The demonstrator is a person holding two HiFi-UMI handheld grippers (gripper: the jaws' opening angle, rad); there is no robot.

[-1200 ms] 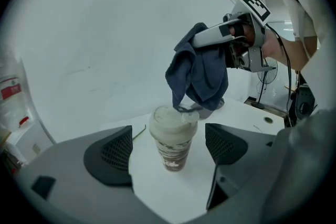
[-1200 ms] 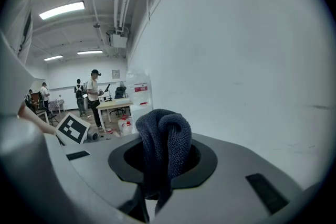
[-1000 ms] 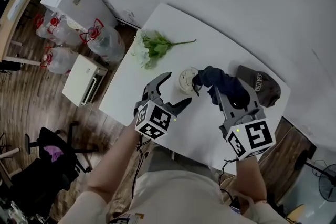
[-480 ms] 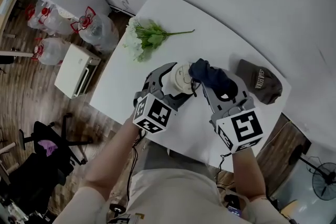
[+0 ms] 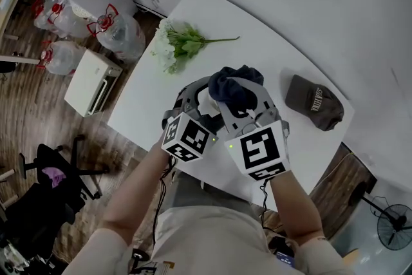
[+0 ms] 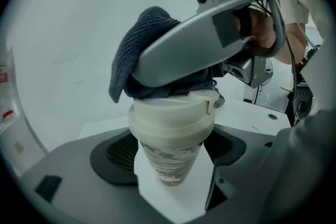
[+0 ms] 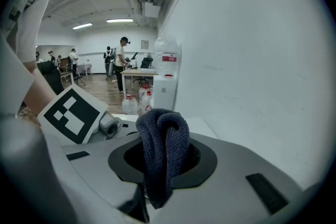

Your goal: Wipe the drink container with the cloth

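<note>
The drink container point(image 6: 170, 134) is a clear cup with a cream lid and brownish residue inside. My left gripper point(image 6: 170, 160) is shut on its body and holds it upright. A dark blue cloth point(image 6: 139, 50) lies bunched on the lid, and my right gripper point(image 7: 163, 165) is shut on this cloth point(image 7: 163, 152). In the head view the cloth point(image 5: 235, 84) covers the cup. There the left gripper point(image 5: 205, 103) and right gripper point(image 5: 239, 98) meet above the white table point(image 5: 270, 55).
A bunch of green and white flowers point(image 5: 177, 48) lies at the table's far left, a dark cap point(image 5: 314, 102) at its right. Water jugs point(image 5: 119, 35), a low white cabinet point(image 5: 87, 80) and a black chair point(image 5: 55, 177) stand on the floor to the left.
My left gripper closed around the cup. The right gripper carried the cloth leftward until it sat on top of the lid.
</note>
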